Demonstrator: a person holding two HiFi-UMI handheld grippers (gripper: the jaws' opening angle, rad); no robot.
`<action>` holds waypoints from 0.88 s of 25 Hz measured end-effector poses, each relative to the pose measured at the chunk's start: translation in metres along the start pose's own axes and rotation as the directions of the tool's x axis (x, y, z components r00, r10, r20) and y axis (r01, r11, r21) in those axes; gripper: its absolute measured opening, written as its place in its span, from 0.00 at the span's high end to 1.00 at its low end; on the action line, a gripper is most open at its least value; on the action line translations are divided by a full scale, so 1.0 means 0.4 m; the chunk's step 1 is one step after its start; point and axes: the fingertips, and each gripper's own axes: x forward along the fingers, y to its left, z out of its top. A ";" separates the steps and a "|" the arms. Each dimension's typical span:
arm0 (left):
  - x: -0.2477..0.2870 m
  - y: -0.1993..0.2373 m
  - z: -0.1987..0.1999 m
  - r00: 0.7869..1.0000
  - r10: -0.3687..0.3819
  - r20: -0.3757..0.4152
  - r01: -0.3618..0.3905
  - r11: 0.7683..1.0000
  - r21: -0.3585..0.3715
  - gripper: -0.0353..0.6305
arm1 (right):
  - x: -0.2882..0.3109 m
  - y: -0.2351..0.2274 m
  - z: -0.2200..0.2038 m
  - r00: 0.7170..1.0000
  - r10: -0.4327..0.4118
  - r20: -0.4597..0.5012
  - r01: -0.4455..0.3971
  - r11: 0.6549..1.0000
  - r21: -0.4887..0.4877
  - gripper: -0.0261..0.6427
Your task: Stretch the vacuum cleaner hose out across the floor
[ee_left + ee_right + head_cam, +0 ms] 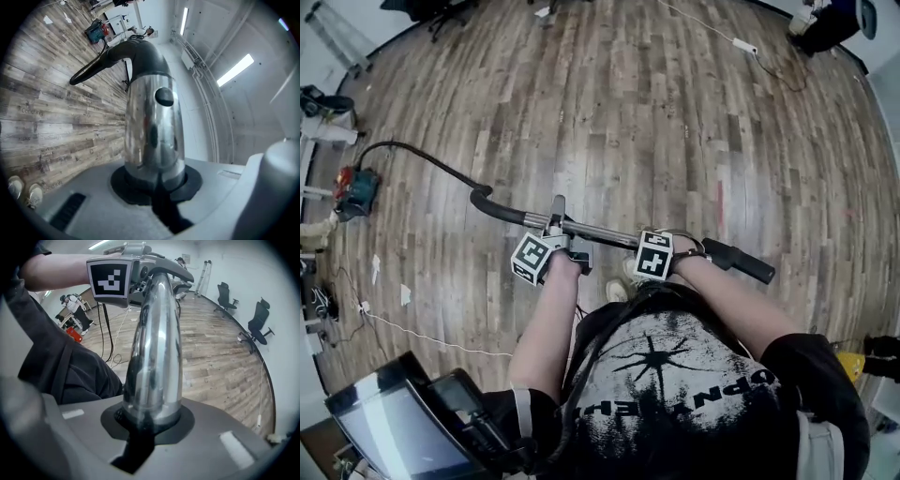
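The vacuum's chrome wand point(600, 232) hangs level above the wood floor in front of me. Its black curved handle point(492, 204) is at the left end and a black tip point(742, 263) at the right. From the handle the black hose point(417, 152) curves left to the blue-and-red vacuum cleaner point(356, 190). My left gripper point(557, 228) is shut on the wand near the handle, and its own view has the wand point(152, 126) clamped between the jaws point(154, 183). My right gripper point(673, 247) is shut on the wand further right, seen close in its view point(149, 420).
A monitor point(394, 433) stands at my lower left. A white cable point(422, 335) lies on the floor beside it. A power strip with its cord point(744, 45) lies far right. Office chairs point(260, 317) and a ladder point(204, 273) stand along the wall.
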 end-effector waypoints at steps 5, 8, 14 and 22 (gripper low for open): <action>0.022 0.028 -0.098 0.994 -0.015 -0.110 0.011 0.999 -0.034 0.89 | 0.010 0.041 -0.075 0.999 -0.025 -0.034 0.028 0.994 0.108 0.86; 0.030 0.047 -0.170 0.987 -0.028 -0.161 0.020 0.999 -0.047 0.89 | 0.018 0.064 -0.136 0.998 -0.041 -0.055 0.050 0.986 0.160 0.86; 0.029 0.047 -0.288 0.974 -0.034 -0.224 0.019 0.997 -0.069 0.89 | 0.005 0.107 -0.234 0.995 -0.054 -0.082 0.071 0.972 0.222 0.86; -0.001 0.055 -0.381 0.976 -0.003 -0.220 -0.009 0.999 -0.054 0.89 | 0.004 0.147 -0.323 0.997 -0.036 -0.069 0.050 0.974 0.220 0.86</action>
